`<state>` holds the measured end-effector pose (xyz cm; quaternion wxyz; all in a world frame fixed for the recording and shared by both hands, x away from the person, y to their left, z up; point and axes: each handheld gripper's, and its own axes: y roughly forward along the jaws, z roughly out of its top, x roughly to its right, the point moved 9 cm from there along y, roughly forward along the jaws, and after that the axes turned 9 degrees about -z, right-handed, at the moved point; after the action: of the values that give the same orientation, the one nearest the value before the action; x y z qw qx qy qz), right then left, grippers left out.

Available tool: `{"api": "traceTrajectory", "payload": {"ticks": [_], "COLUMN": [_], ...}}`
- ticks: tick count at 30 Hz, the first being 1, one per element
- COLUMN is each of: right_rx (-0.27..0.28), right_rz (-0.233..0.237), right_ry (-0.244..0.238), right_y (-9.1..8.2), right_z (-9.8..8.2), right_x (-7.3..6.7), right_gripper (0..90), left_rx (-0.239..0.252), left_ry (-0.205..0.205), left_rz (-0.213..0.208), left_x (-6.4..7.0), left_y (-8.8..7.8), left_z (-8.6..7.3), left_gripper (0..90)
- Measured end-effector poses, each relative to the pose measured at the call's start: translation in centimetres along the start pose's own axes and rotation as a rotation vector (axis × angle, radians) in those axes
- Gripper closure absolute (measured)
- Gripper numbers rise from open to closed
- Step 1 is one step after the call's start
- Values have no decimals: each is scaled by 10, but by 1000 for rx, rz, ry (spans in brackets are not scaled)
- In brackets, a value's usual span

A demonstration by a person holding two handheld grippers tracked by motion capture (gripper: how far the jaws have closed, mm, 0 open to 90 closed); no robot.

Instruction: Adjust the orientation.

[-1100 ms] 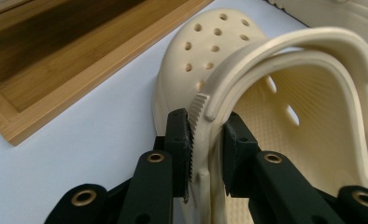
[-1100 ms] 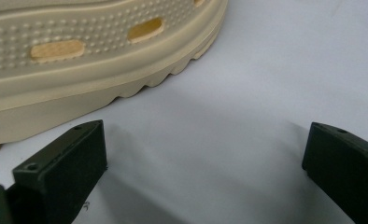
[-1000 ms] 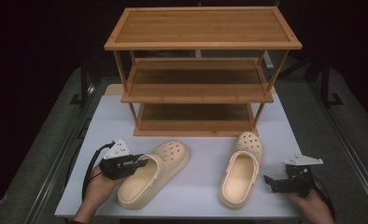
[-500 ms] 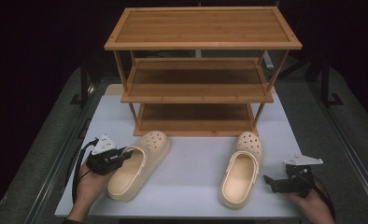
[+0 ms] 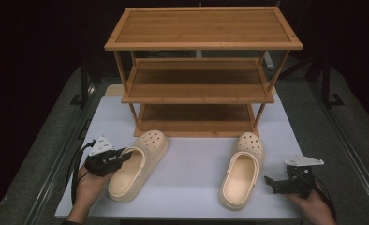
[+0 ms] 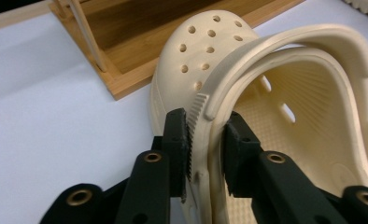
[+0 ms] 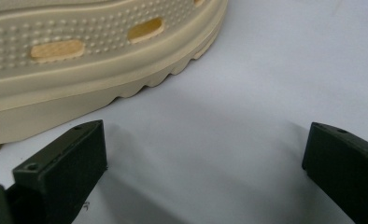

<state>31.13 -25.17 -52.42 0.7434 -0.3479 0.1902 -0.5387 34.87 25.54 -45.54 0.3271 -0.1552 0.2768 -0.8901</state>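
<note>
Two cream foam clogs lie on the white table top in front of a three-tier bamboo shoe rack. My left gripper is shut on the side wall of the left clog; in the left gripper view its jaws pinch the clog rim, with the holed toe pointing at the rack's bottom shelf. The right clog lies flat, toe toward the rack. My right gripper stands open just right of that clog's heel; its sole shows close ahead of the spread jaws.
All three shelves of the rack are bare. White table surface lies between the clogs and to their sides. Dark grey floor and black stands flank the table on both sides.
My left gripper has dragged the left clog leftward and slightly nearer, turning its toe toward the rack's left post. The right gripper and right clog have stayed still.
</note>
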Motion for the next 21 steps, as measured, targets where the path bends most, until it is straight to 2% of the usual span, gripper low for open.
{"api": "traceTrajectory", "payload": {"ticks": [1,4,9,12,16,21], "right_rx": [0,0,0,-2,-1,-2], "right_rz": [0,0,0,-1,0,1], "right_ry": [0,0,0,0,1,1], "right_y": [0,0,0,0,0,0], "right_z": [0,0,0,0,0,0], "right_x": [0,0,0,0,0,0], "right_gripper": [0,0,0,0,0,0], "left_rx": [2,-7,11,21,32,45], "left_ry": [-5,-4,-25,-36,-49,-78], "left_rz": [-13,-16,-16,-25,-23,5], "left_x": [1,0,-2,-4,-8,-21], "left_y": [0,0,-6,-16,-29,-43], "left_z": [-1,-3,-5,-8,-13,-21], "left_gripper": [692,613,496,437,410,378]}}
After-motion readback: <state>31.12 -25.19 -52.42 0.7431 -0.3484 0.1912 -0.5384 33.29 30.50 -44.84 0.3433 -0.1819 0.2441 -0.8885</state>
